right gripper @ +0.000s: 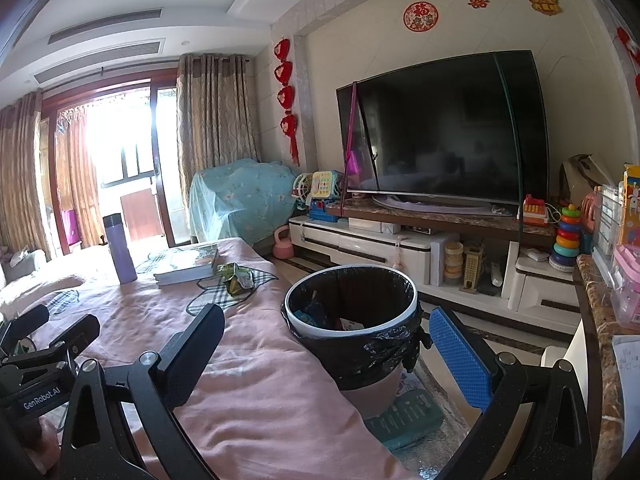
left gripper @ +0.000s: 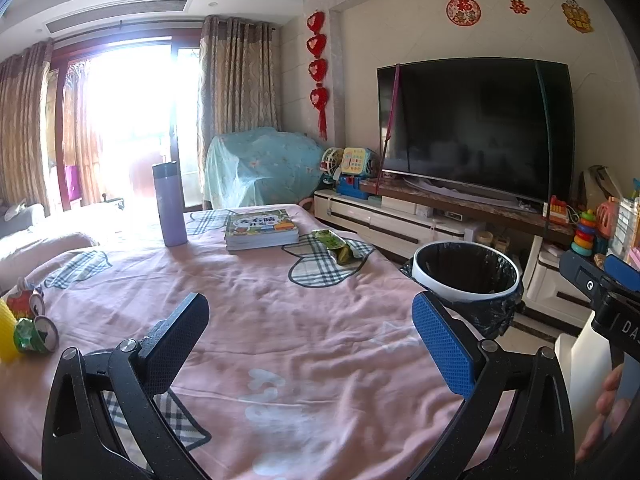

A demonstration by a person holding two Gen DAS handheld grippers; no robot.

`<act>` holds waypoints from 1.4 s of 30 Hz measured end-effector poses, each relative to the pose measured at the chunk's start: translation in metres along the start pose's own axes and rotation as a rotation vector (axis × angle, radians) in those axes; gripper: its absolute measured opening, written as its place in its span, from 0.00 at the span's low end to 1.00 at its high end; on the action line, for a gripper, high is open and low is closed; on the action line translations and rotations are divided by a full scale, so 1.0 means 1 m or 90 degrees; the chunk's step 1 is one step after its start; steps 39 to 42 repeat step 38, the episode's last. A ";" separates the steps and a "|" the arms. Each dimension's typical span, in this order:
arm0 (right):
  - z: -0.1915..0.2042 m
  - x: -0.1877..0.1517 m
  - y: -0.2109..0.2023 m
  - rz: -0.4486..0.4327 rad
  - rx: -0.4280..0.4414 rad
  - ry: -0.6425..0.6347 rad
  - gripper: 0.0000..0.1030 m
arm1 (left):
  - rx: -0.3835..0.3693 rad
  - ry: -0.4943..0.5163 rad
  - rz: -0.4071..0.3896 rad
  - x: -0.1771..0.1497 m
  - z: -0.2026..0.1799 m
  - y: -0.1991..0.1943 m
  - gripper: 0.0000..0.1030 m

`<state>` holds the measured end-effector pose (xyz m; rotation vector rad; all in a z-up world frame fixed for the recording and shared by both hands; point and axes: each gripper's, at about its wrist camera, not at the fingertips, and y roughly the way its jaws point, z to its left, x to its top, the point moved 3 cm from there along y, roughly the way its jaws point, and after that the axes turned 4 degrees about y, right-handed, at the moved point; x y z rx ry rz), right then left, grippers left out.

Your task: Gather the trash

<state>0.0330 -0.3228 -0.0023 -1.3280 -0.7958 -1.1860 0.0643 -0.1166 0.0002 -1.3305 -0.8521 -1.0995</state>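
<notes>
The crushed cans (left gripper: pixel 34 326) are cut off by the left edge of the left wrist view. The bin (right gripper: pixel 352 320) contents are largely hidden in shadow, and its base is covered by the pink cloth (right gripper: pixel 256 400). The window (left gripper: pixel 128 120) is washed out by glare.

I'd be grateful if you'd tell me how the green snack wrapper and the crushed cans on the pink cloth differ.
The green snack wrapper lies flat and crumpled beside the book stack, on the side nearer the lined bin; the crushed cans lie at the table's far left edge, away from the bin. The wrapper is soft foil; the cans are rigid metal, dented, showing round ends. Both rest on the pink cloth, neither held: the left gripper and right gripper are open.
</notes>
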 end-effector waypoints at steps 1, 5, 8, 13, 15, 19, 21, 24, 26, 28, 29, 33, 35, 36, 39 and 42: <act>0.000 0.000 0.000 0.000 0.000 0.000 1.00 | -0.001 0.000 0.001 0.000 -0.001 0.000 1.00; 0.002 0.000 0.000 0.000 0.001 0.000 1.00 | -0.003 0.000 0.005 -0.001 -0.002 0.002 1.00; 0.002 0.000 0.000 0.000 0.000 0.001 1.00 | -0.004 0.000 0.006 -0.001 -0.002 0.002 1.00; 0.003 0.000 0.000 -0.001 0.001 0.001 1.00 | -0.006 -0.001 0.008 -0.002 -0.002 0.004 1.00; 0.003 0.000 0.000 0.000 0.002 0.001 1.00 | -0.007 -0.002 0.008 -0.002 -0.001 0.005 1.00; 0.004 0.000 0.000 0.000 0.003 0.002 1.00 | -0.007 -0.001 0.009 -0.003 -0.001 0.005 1.00; 0.008 0.001 -0.001 0.001 0.003 0.004 1.00 | -0.008 -0.001 0.008 -0.003 0.000 0.006 1.00; 0.010 0.001 0.000 0.003 0.005 0.005 1.00 | -0.009 0.000 0.008 -0.003 -0.001 0.006 1.00; 0.013 0.000 0.001 0.006 0.005 0.006 1.00 | -0.011 -0.002 0.009 -0.004 0.000 0.006 1.00; 0.014 -0.001 0.004 0.010 0.006 0.007 1.00 | -0.012 -0.006 0.012 -0.004 0.002 0.007 1.00; 0.015 -0.001 0.005 0.011 0.006 0.006 1.00 | -0.014 -0.009 0.013 -0.004 0.003 0.008 1.00; 0.015 -0.003 0.008 0.020 0.007 0.007 1.00 | -0.017 -0.015 0.021 -0.005 0.008 0.012 1.00; 0.016 -0.004 0.011 0.025 0.009 0.008 1.00 | -0.019 -0.017 0.025 -0.006 0.009 0.015 1.00; 0.016 -0.004 0.012 0.028 0.009 0.009 1.00 | -0.020 -0.020 0.027 -0.006 0.010 0.016 1.00; 0.013 -0.005 0.013 0.032 0.010 0.010 1.00 | -0.024 -0.026 0.034 -0.008 0.012 0.018 1.00; 0.013 -0.005 0.013 0.032 0.010 0.010 1.00 | -0.024 -0.026 0.034 -0.008 0.012 0.018 1.00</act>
